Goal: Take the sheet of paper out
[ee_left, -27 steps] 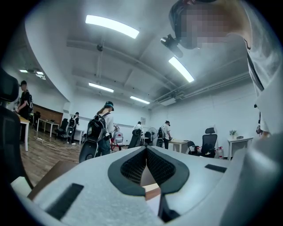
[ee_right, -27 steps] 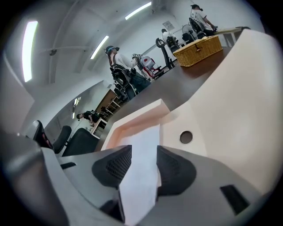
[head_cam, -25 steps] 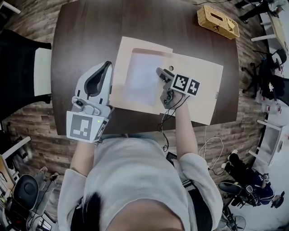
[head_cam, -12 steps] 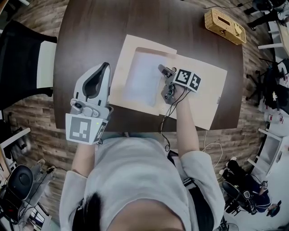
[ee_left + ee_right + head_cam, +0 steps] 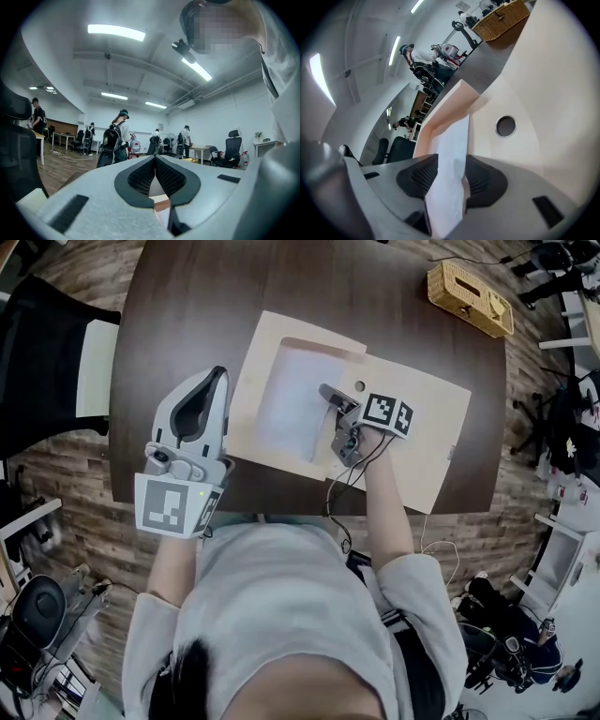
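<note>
- While the right gripper [image 5: 326, 392] reaches over the envelope [image 5: 422, 427] by the table's [image 5: 187, 315] front edge, its jaws have just been opening. They stand apart with the sheet [image 5: 284, 399] loose between them, not pinched.
- The sheet lies on the envelope's left half, and its right edge is lifted up between the right gripper's pads [image 5: 419, 176].
- The left gripper [image 5: 221, 376] rests near the table's front left corner, just beside the envelope's left edge. Its jaws are closed tip to tip on nothing.
- A basket [image 5: 469, 296] sits at the table's far right corner, well apart from the envelope.
</note>
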### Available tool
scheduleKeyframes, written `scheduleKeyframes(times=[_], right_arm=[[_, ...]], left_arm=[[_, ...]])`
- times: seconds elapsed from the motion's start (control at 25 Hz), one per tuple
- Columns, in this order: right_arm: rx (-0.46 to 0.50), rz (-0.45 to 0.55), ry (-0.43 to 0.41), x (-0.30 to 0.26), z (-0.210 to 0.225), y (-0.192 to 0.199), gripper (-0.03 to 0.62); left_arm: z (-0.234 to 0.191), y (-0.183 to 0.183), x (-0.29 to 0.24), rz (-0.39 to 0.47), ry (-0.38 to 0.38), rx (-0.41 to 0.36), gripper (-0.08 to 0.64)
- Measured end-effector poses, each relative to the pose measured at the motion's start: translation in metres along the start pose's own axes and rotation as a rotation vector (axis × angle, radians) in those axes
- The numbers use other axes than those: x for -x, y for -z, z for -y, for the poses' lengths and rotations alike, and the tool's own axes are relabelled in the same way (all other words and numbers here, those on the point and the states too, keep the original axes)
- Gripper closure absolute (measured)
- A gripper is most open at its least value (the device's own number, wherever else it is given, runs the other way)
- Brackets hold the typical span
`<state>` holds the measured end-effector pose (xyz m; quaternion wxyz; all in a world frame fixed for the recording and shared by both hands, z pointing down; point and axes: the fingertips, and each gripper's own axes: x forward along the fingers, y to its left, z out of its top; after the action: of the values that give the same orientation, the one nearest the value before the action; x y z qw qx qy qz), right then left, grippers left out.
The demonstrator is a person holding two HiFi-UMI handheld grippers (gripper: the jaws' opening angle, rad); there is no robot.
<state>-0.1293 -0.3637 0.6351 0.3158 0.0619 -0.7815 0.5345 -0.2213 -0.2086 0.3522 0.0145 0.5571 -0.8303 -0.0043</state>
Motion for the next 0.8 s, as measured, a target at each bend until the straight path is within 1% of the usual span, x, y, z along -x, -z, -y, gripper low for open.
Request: scheduleKeyframes(times=[0.2, 0.36, 0.72, 0.8], right_arm=[[-0.021, -0.05, -0.072, -0.001, -0.013, 0.018, 0.422], [-0.004, -0.093, -0.117, -0.011, -0.025, 0.026, 0.423], [0.042, -0.157, -0.147, -0.044, -0.043, 0.033, 0.423], [0.044, -0.163, -0.145, -0.05, -0.044, 0.035, 0.44]], left_arm=[[-0.001, -0.001, 0.0, 0.002, -0.011, 0.0, 0.551], [-0.003, 0.0, 0.001, -0.003, -0.026, 0.0, 0.551], [-0.011, 0.003, 0.004, -0.008, -0.07, -0.004, 0.551], [-0.013, 0.005, 0.006, -0.012, -0.082, -0.004, 0.551]])
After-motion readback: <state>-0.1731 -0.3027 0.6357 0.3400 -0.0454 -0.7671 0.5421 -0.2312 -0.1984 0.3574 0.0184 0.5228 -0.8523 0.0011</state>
